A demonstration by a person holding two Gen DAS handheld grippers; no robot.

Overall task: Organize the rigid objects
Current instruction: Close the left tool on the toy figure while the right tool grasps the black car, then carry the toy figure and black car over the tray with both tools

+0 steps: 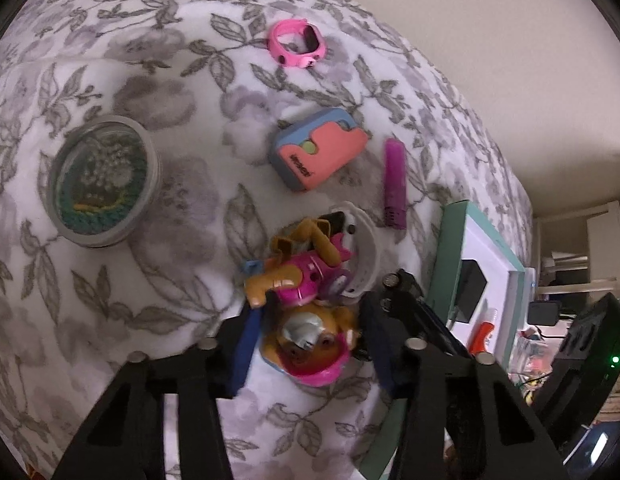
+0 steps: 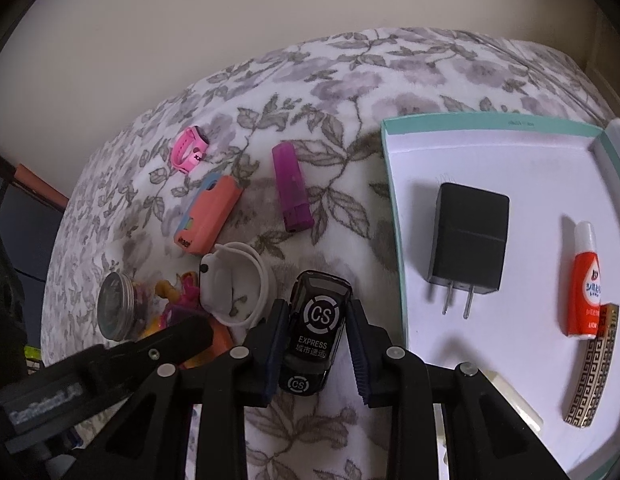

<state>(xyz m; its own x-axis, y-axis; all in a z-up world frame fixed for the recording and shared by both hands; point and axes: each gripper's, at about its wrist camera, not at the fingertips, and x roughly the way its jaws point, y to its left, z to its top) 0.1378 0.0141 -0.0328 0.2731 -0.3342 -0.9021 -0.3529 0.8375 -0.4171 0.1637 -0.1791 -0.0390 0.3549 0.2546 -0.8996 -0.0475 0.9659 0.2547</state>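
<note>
My left gripper [image 1: 310, 344] has its blue-padded jaws around a brown and pink toy dog figure [image 1: 306, 312] lying on the floral blanket; the pads sit beside its head, a small gap showing. My right gripper [image 2: 315, 344] has its jaws on both sides of a black toy car [image 2: 315, 328] marked "CS EXPRESS", the left pad touching, the right pad slightly off. A white box with a teal rim [image 2: 393, 216] lies to the right, holding a black plug adapter [image 2: 467, 240], a red and white tube [image 2: 585, 284] and a gold patterned strip [image 2: 593, 368].
On the blanket lie a pink watch [image 1: 298, 44], a coral and blue toy [image 1: 319, 150], a purple lighter [image 1: 394, 182], a white watch [image 2: 234, 280] and a round tin [image 1: 102, 182]. A wall stands behind; shelving clutter [image 1: 569, 280] sits at the far right.
</note>
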